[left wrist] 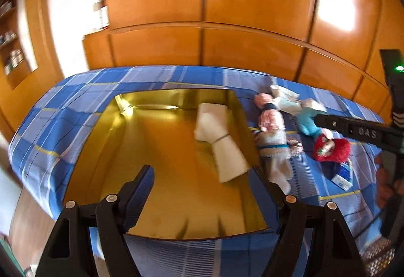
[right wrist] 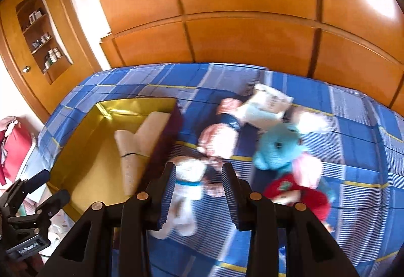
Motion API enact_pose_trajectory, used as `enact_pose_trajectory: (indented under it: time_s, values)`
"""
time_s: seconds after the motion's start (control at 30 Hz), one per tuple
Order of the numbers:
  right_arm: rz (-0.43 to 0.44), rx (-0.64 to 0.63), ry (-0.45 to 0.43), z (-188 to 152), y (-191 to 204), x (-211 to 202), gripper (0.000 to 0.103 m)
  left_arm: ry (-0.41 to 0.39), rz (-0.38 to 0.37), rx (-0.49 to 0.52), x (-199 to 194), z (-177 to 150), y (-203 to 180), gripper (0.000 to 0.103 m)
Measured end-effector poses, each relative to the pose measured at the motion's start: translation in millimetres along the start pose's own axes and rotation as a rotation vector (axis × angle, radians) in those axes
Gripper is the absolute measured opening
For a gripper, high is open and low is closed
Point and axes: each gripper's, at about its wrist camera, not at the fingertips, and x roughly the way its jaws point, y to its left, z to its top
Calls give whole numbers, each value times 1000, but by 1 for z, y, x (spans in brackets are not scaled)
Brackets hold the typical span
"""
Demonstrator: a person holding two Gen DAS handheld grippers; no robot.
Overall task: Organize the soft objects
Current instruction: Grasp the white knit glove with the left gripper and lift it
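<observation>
Toys lie right of the gold box, awaiting sorting.
Left gripper wide over the box; right gripper narrower, empty, above a white toy.

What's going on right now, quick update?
Both jaws open, empty. One tied cloth bundle in the gold box; toys loose on the bed. Nothing in the way.

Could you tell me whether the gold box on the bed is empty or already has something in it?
Not empty: the gold box holds one cream cloth bundle tied round its middle; the rest of its floor is bare.
</observation>
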Motion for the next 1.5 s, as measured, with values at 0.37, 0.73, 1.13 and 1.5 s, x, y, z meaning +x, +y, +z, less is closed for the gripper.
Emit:
enact_pose_trajectory:
  time_s: [0.37, 0.73, 1.13, 1.5]
  values:
    - [-113, 87, -31, -9, -93, -21, 38, 62, -201, 199, 25, 14, -75, 67]
    - [-61, 198, -73, -19, -131, -26, 39, 243, -68, 313, 119, 30, -136, 67]
    - [-41, 292, -151, -13, -151, -46, 40, 165, -165, 345, 109, 20, -143, 32]
    - [-7, 462, -76, -23, -189, -42, 40, 200, -405, 397, 76, -26, -170, 32]
